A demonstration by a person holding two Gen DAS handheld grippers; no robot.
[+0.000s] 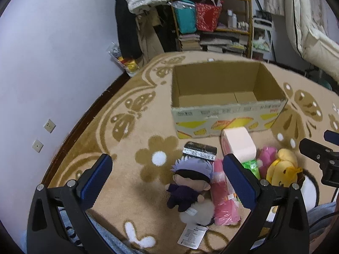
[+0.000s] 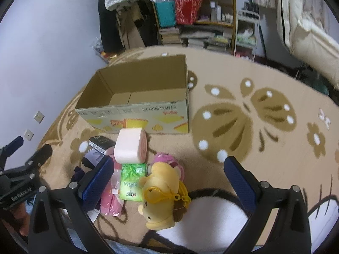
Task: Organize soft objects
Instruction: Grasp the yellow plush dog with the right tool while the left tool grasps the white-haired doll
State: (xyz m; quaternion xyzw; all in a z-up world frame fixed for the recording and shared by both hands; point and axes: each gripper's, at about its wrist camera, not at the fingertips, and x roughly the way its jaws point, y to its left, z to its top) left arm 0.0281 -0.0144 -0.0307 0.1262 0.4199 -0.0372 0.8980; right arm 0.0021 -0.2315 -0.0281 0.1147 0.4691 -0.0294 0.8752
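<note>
I am holding both sets of fingers released and empty above the carpet (image 2: 243, 89), with nothing between either pair.

**Left gripper** (image 1: 167, 177): the fingers are spread wide. In the left wrist view the dark-clothed plush doll (image 1: 186, 186) is lying directly in the gap between them, toward 1 o'clock from the gap's centre. Its long axis is running from 1 o'clock (grey-haired head) to 7 o'clock (body, with a paper tag (image 1: 191, 236) trailing lower). Just beside it at 3 o'clock a pink wrapped pack (image 1: 222, 201) is lying, partly hidden behind my right-hand finger pad.

**Right gripper** (image 2: 169, 180): the fingers are likewise spread. In the right wrist view the yellow bear plush (image 2: 163, 192) is lying in the gap, slightly toward 9 o'clock of centre, its long axis running roughly 12 to 6 o'clock, head nearest me. A pink plush (image 2: 169, 160) is touching it at 12 o'clock; a green tissue pack (image 2: 132, 182) is just beside it at 9 o'clock; the pink-and-white roll cushion (image 2: 130, 146) is lying farther out at 11 o'clock.

**Destination:** the open cardboard box (image 1: 228, 110) is standing at 12 o'clock beyond the pile, with nothing visible on its floor.

**Judgement:** the left fingers are nearer the doll, the right fingers nearer the bear. For the doll, I judge the closing line is crossing its long axis at a slant, so a slight wrist turn would square the grasp.
</note>
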